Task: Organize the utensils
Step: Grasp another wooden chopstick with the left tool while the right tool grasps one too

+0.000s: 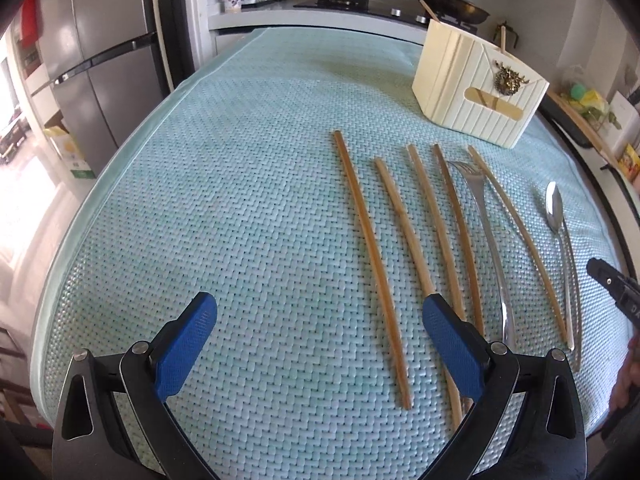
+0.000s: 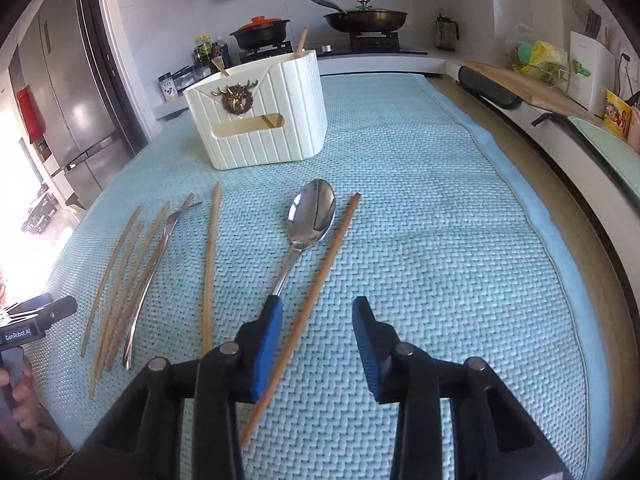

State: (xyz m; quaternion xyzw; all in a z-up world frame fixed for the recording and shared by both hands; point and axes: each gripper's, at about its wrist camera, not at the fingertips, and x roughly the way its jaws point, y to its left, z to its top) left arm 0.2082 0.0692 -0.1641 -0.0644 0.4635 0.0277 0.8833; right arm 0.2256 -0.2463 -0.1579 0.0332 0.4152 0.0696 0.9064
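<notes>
On the woven mat, chopstick lies between the spread fingers of right gripper, holder at 11 o'clock. Left gripper gapes empty. Light, stiff, thin, likely rolls; pinch mid-shaft.

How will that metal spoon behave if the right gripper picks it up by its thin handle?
The spoon looks polished, so it is probably slippery between the pads. Its wide bowl sits far from the slim handle, so it will likely droop bowl-first. It looks stiff, not bendy. The right gripper is open, close to the handle.
</notes>
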